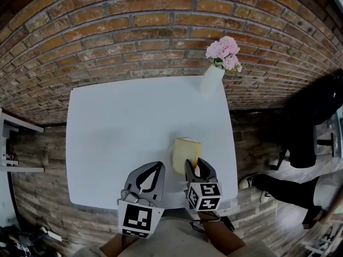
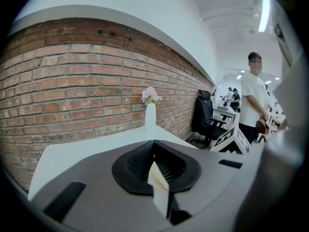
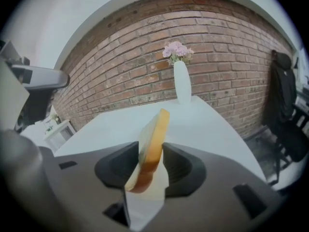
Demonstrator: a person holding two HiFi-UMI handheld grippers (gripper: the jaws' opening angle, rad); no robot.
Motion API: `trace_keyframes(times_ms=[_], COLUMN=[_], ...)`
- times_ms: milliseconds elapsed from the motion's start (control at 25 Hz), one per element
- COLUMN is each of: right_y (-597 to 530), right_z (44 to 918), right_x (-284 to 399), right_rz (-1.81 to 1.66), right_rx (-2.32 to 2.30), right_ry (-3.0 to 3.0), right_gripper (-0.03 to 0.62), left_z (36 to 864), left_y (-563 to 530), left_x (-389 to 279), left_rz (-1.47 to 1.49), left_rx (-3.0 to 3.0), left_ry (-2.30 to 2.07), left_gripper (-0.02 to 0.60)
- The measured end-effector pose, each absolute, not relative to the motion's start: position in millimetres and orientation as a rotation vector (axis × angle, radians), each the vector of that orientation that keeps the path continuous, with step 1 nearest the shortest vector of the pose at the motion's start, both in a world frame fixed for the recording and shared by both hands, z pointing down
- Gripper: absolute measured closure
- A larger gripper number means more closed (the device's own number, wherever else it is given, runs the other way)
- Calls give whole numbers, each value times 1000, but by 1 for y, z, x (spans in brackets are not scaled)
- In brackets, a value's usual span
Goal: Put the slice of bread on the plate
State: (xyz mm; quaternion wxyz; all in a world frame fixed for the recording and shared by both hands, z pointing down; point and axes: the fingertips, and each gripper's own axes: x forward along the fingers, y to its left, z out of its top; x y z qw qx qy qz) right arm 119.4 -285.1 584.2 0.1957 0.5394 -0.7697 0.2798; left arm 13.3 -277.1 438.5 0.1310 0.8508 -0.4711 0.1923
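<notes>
Golden at the crust and pale on its face, the slice of bread (image 1: 185, 153) stands on edge at the near right of the rectangular white table (image 1: 118, 127). It leans between the black jaws of the right claw (image 1: 197, 166). The right gripper view shows those jaws parted to either side of the slice, bracketing it loosely rather than pinching it. Its lower edge sags onto a white surface, apparently the round white plate (image 1: 171, 157), whose rim shows only faintly just left of the bread against the equally white tabletop. The left claw (image 1: 159, 165) hovers just beside, clenched tip to tip on nothing.

By the look of it, the placing step is at its end: the bread is down at the plate and the grip is slack. The next move calls for backing the right claw straight away along the slice without dragging the crust. That should let the bread tip flat onto the plate rather than off its rim.

At the table's far right corner stands a slim white vase (image 1: 212, 78) of pink flowers (image 1: 225, 54), backed by a red brick wall (image 1: 134, 25). Wooden plank floor (image 1: 32, 159) surrounds the table. A black office chair (image 2: 203, 116) and a standing person (image 2: 252, 100) in a white top occupy the room to the right.
</notes>
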Motion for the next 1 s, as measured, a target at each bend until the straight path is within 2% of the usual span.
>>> trace_keyframes(times_ms=[80, 240, 320, 600, 640, 760, 880, 1000], right_y=[-284, -283, -282, -282, -282, -282, -281, -275], right_z=[590, 599, 602, 571, 561, 527, 491, 459], right_x=[122, 132, 136, 132, 129, 124, 120, 116], right_rz=[725, 662, 632, 608, 598, 517, 414, 317], right_rx=[1498, 1513, 1521, 1587, 1593, 1637, 1694, 1739], right_ry=[-2110, -2039, -2007, -2078, -2106, -2173, -2226, -2254], right_gripper=[403, 382, 351, 353, 372, 496, 548, 570], left_z=[438, 436, 435, 432, 431, 426, 420, 414], left_y=[-276, -274, -272, -265, -264, -260, -256, -250], left_x=[13, 12, 12, 16, 16, 18, 22, 23], left_rz=[557, 551, 549, 534, 530, 519, 496, 474], left_rx=[2470, 2472, 2475, 2492, 2495, 2515, 2542, 2564], left_ry=[-1370, -1375, -1377, -1366, -1364, -1355, -1338, -1325], left_gripper=[572, 571, 572, 572, 572, 572, 571, 572])
